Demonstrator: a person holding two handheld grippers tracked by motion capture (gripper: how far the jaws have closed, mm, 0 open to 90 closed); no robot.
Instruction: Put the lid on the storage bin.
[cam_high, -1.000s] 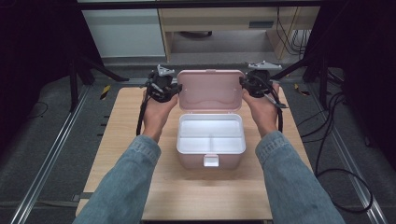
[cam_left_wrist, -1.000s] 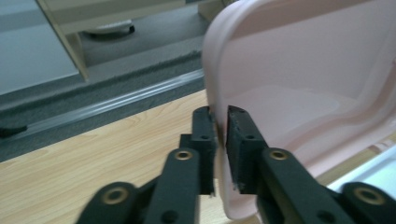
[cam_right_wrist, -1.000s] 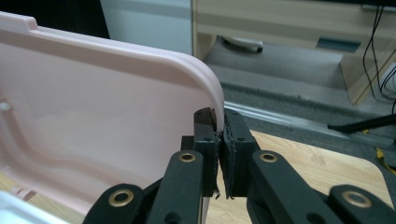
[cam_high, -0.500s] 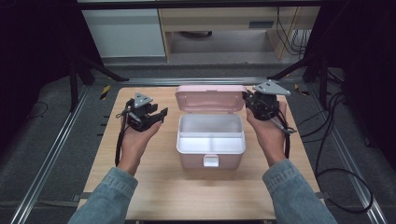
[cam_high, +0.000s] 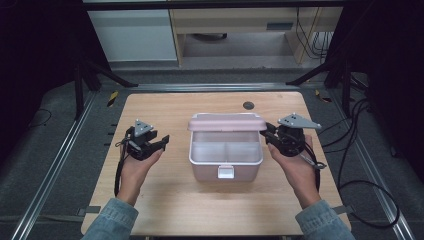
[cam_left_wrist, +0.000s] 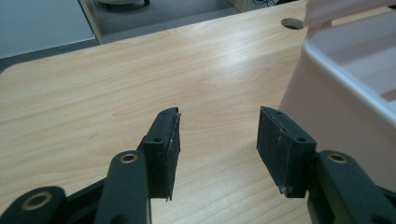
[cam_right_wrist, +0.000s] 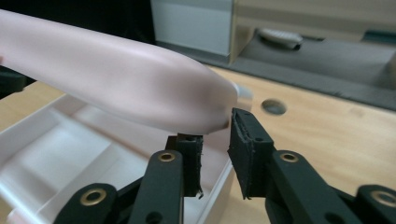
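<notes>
Pink lunch box (cam_high: 226, 152) between grippers, left gripper (cam_high: 161, 142) released, right gripper (cam_high: 267, 134) just loosening beside lid (cam_high: 225, 121).

One pink plastic lunch box (cam_high: 225, 159) with one hinged pink lid (cam_high: 225, 121) and two white inner compartments sits on one light wooden worktop (cam_high: 200, 205). Two black claws: left claw (cam_high: 161, 142), right claw (cam_high: 267, 134).

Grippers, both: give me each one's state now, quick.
Left gripper: open, nothing between its jaws, beside the pink lunch box.
Right gripper: open, jaws just parted at the lid edge.
</notes>
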